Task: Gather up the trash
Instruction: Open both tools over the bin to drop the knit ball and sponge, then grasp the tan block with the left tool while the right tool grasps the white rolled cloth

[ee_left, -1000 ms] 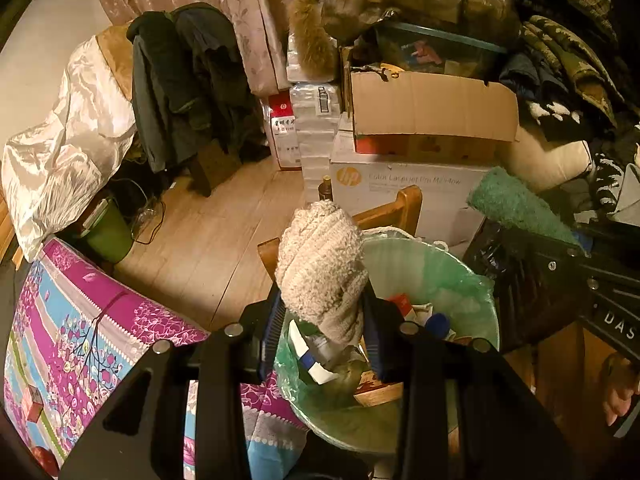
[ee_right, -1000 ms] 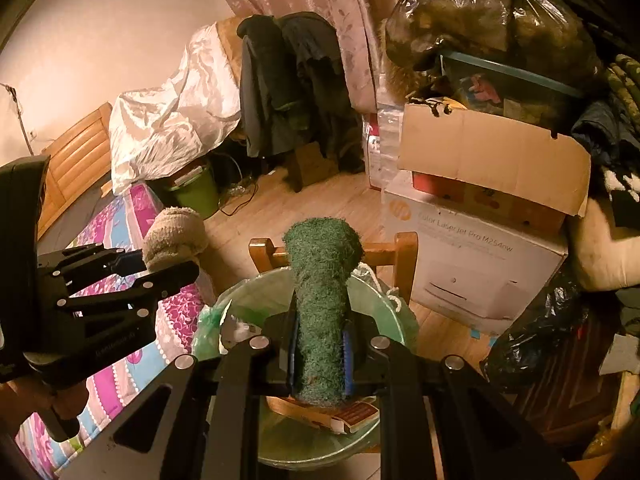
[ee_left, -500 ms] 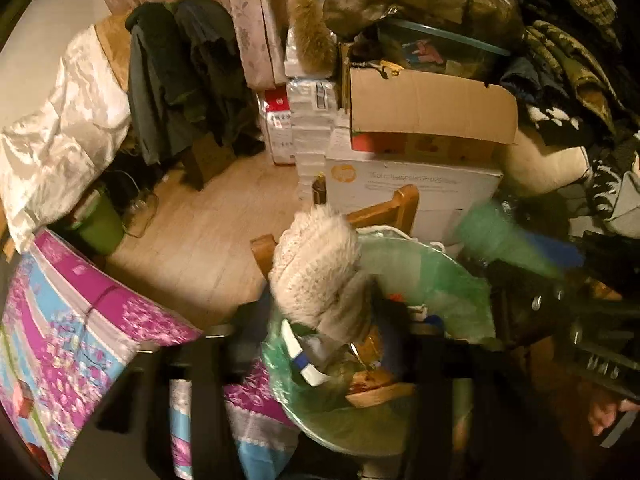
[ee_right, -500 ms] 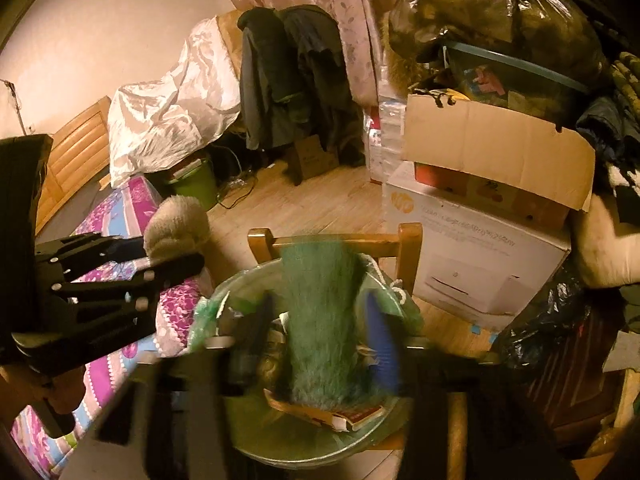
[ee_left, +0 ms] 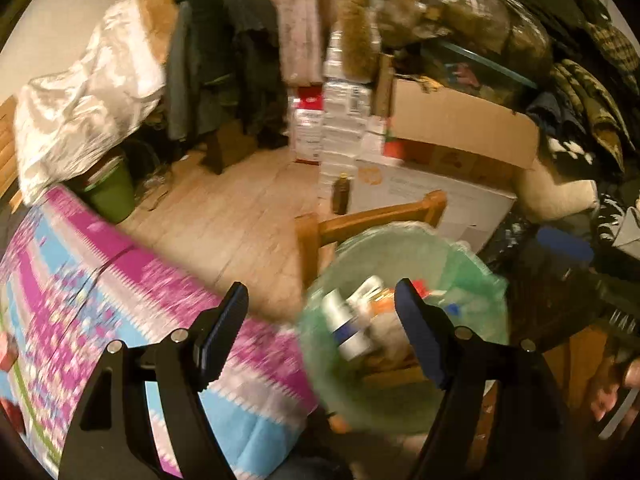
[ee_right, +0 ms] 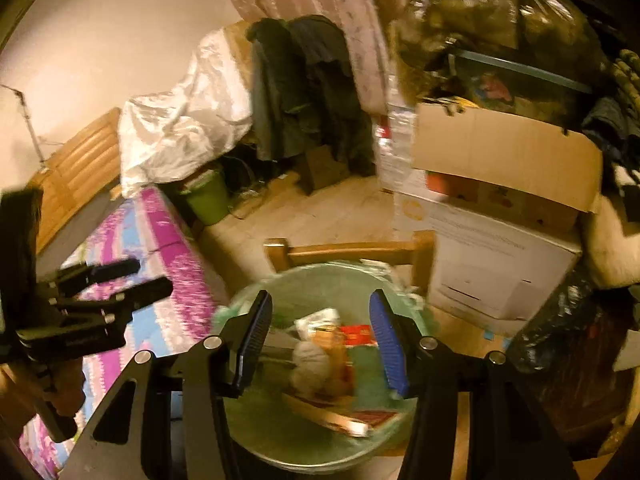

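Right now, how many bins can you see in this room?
2. A lined bin of trash sits on the wooden chair under the right gripper; a small green bin stands beyond the bed. Clutter may hide others.

Two tools (ee_right: 320, 336), one lined bin (ee_right: 280, 432), one chair (ee_right: 352, 250)

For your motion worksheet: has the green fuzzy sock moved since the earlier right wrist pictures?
Yes. It has dropped from between the right gripper's jaws into the lined trash bin, lying low beside the cream sock.
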### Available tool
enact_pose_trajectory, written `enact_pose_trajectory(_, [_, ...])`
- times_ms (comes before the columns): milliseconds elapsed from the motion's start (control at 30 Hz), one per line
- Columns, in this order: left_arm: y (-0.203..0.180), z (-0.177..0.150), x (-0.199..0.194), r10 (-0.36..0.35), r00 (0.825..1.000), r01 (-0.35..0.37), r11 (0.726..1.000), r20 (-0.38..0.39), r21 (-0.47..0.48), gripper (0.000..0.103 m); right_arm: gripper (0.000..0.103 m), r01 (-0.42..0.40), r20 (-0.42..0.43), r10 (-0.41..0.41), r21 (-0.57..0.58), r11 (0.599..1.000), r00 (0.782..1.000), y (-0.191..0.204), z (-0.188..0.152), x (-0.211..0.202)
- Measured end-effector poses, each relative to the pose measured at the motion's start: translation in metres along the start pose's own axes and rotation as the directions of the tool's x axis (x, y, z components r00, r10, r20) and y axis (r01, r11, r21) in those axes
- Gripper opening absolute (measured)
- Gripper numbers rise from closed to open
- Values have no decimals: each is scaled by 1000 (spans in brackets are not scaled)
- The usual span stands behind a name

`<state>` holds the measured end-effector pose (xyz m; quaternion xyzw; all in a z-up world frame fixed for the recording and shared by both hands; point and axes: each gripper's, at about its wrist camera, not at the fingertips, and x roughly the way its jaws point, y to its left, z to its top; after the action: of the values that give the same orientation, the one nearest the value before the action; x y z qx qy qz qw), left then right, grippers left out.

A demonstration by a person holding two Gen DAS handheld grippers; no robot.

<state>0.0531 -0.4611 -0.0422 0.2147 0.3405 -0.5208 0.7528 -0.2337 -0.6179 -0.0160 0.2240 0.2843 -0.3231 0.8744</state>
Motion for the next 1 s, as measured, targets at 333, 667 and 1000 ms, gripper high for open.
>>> enact_pose_trajectory(333, [168, -121, -92, 288, 957, -286, 903, -43, -322, 72, 53, -254, -135, 229, -220, 942, 964, 151, -67, 30])
enact_pose_trajectory(667, [339, -242, -214, 543, 820, -519, 570, -181, -637, 72, 53, -586, -400, 431, -482, 652, 809, 403, -155, 64])
enact_pose_trajectory(1000, [498, -307, -268, 611, 715, -607, 303, -339, -735, 68, 53, -699, -502, 486, -515, 496, 715, 563, -189, 112])
